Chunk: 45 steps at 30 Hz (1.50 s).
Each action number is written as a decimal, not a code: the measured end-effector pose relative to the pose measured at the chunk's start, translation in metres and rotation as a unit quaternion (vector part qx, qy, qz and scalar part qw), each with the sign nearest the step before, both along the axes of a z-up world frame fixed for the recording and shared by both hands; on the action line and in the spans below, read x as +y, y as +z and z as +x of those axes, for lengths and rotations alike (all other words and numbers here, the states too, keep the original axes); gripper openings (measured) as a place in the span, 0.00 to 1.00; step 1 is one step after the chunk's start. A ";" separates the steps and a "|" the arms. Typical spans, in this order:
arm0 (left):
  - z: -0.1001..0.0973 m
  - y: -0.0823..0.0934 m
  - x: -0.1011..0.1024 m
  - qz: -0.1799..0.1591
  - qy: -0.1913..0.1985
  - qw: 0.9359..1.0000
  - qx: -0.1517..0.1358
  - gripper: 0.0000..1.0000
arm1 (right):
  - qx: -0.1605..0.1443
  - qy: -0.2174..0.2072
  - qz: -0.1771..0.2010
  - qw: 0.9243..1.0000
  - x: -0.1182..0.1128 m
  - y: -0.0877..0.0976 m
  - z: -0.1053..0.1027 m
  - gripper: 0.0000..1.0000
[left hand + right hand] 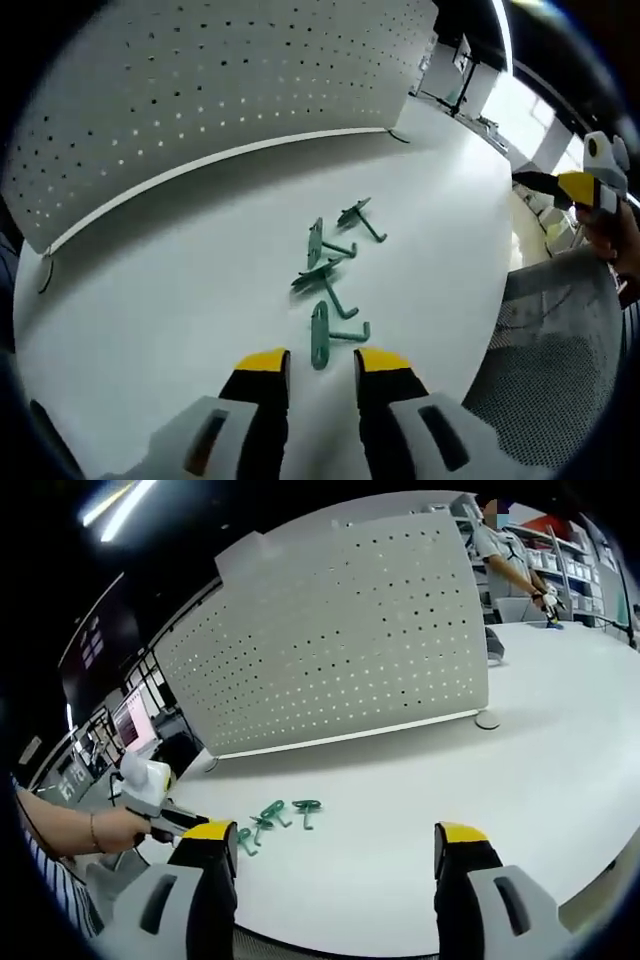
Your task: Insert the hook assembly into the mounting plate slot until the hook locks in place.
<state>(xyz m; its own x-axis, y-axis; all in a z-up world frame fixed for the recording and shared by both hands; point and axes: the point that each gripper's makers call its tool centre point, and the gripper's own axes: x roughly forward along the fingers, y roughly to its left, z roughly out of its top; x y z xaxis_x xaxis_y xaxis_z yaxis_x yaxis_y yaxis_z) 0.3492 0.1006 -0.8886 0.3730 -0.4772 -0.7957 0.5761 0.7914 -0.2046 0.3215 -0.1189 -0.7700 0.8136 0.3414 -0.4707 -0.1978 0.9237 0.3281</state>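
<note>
Several green metal hooks lie scattered on the white table; the nearest one lies just ahead of my left gripper, whose yellow-tipped jaws stand open with nothing between them. A white perforated mounting plate stands upright at the far side of the table. In the right gripper view the same hooks lie left of centre, the perforated plate rises behind them, and my right gripper hangs wide open above the table. The left gripper shows at the left, held by a hand.
The table's curved edge runs along the right, with a grey mesh chair beyond it. The right gripper shows at the far right. A person stands at another table in the background.
</note>
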 end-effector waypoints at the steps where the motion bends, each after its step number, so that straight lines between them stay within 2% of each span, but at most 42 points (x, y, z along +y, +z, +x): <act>1: 0.000 0.000 -0.001 0.000 -0.002 1.000 0.001 0.25 | 0.000 0.000 0.000 1.000 0.000 0.000 0.000 0.77; 7: 0.000 -0.003 -0.004 0.004 -0.015 1.000 -0.003 0.19 | 0.000 -0.006 0.002 1.000 -0.003 0.000 0.001 0.76; 19: 0.003 -0.006 -0.007 0.011 -0.015 1.000 0.002 0.12 | 0.003 -0.006 0.005 1.000 -0.004 -0.001 0.000 0.75; 21: 0.002 -0.005 -0.008 0.014 -0.022 1.000 0.003 0.08 | 0.003 -0.005 0.004 1.000 -0.003 -0.001 0.000 0.75; 32: 0.004 -0.004 -0.005 0.023 -0.030 0.999 0.002 0.03 | 0.001 -0.005 0.003 1.000 -0.004 0.000 0.000 0.75; 39: 0.008 0.003 0.000 0.019 -0.024 1.000 0.002 0.02 | 0.008 -0.007 -0.003 1.000 -0.004 -0.003 0.000 0.75; 41: 0.014 0.010 0.001 0.009 -0.010 1.000 -0.004 0.02 | 0.010 -0.005 -0.003 1.000 -0.003 -0.004 0.000 0.75; 45: 0.024 0.027 0.002 0.003 -0.004 1.000 -0.020 0.02 | 0.013 0.002 -0.004 1.000 0.000 -0.005 -0.001 0.75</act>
